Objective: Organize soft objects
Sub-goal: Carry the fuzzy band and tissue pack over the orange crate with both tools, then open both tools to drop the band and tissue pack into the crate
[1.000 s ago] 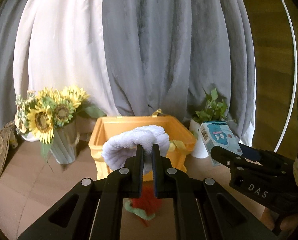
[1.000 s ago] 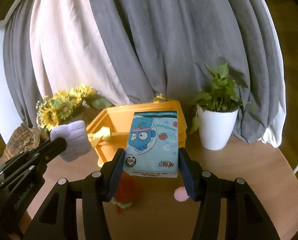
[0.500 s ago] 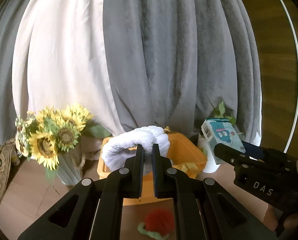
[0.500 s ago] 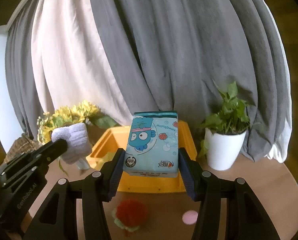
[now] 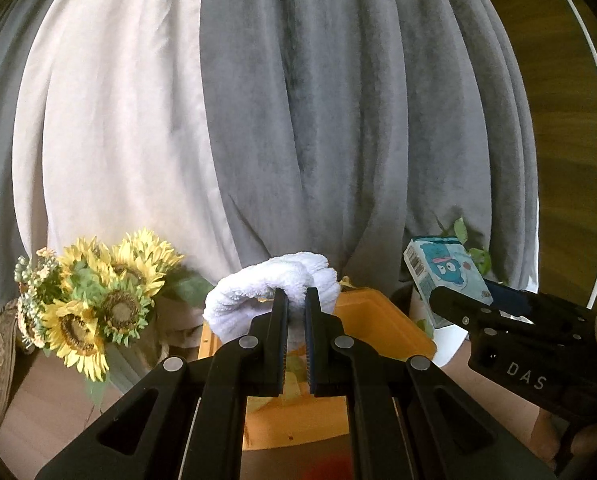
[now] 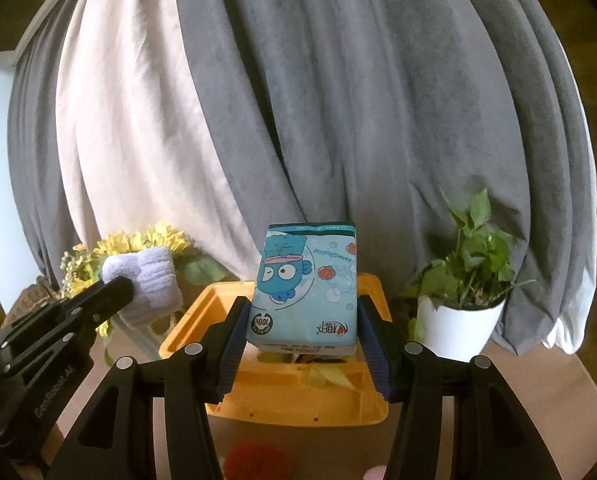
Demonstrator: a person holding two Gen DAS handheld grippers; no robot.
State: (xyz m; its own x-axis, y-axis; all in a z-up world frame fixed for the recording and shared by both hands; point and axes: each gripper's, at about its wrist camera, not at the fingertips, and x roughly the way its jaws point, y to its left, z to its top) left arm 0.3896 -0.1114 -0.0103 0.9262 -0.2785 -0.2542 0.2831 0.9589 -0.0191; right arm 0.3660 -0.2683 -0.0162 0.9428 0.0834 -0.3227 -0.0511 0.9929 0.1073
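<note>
Leftmost, sunflowers [image 5: 98,312] stood by the curtain. Next, the left gripper [image 5: 295,300] was clenched on a white rolled towel [image 5: 266,284], held above the orange bin [image 5: 382,320]. Rightward, the right gripper [image 6: 304,320] grasped a blue tissue pack [image 6: 306,284] over that bin, beside a potted plant [image 6: 462,280].
</note>
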